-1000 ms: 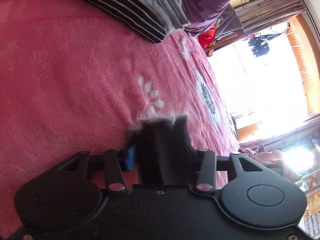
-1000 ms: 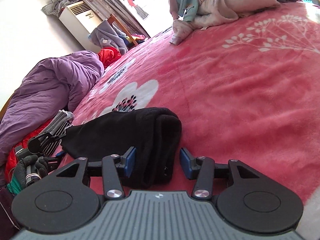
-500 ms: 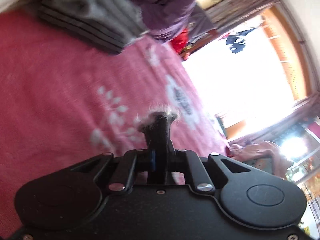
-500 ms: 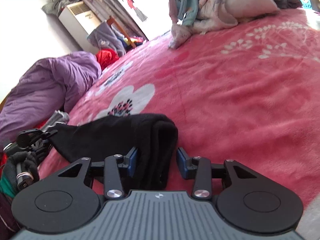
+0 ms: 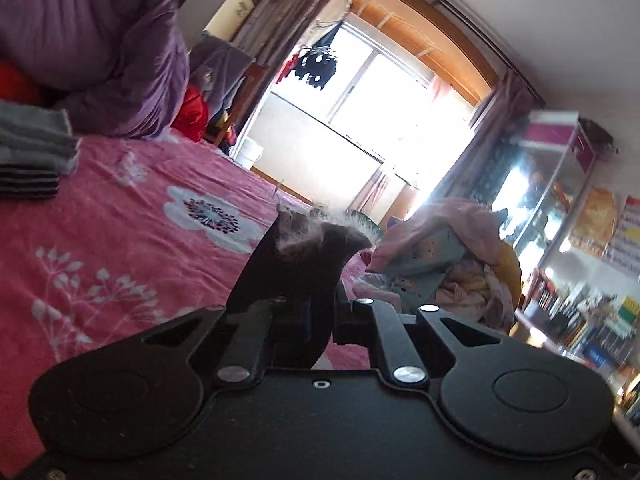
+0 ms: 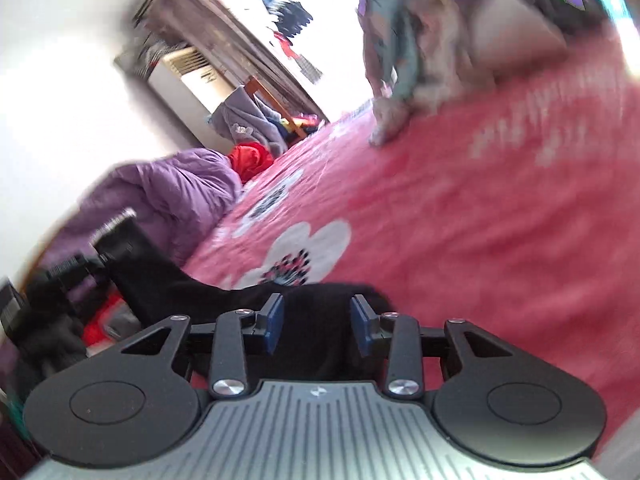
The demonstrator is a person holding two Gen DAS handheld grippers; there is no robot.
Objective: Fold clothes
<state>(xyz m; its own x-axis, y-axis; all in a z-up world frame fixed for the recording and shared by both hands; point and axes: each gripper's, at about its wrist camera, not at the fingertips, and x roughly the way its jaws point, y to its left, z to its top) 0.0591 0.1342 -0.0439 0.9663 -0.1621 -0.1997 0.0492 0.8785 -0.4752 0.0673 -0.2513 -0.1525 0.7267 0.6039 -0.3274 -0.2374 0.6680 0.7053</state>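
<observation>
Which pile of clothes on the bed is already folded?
The grey and striped stack at the left edge of the left wrist view, flat in neat layers. The pink and teal heap near the window is a crumpled jumble.

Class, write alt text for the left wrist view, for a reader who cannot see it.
The left tongs are shut on a black fleece-lined garment, held up above a pink floral bedspread. Behind lie a heap of pastel unfolded clothes, a purple quilt and a bright window.

My left gripper point(image 5: 304, 320) has its fingertips buried under the black garment point(image 5: 296, 264). Beyond my right fingers point(image 6: 274, 322), the clothes pile point(image 6: 440, 40) is smeared by blur.
</observation>
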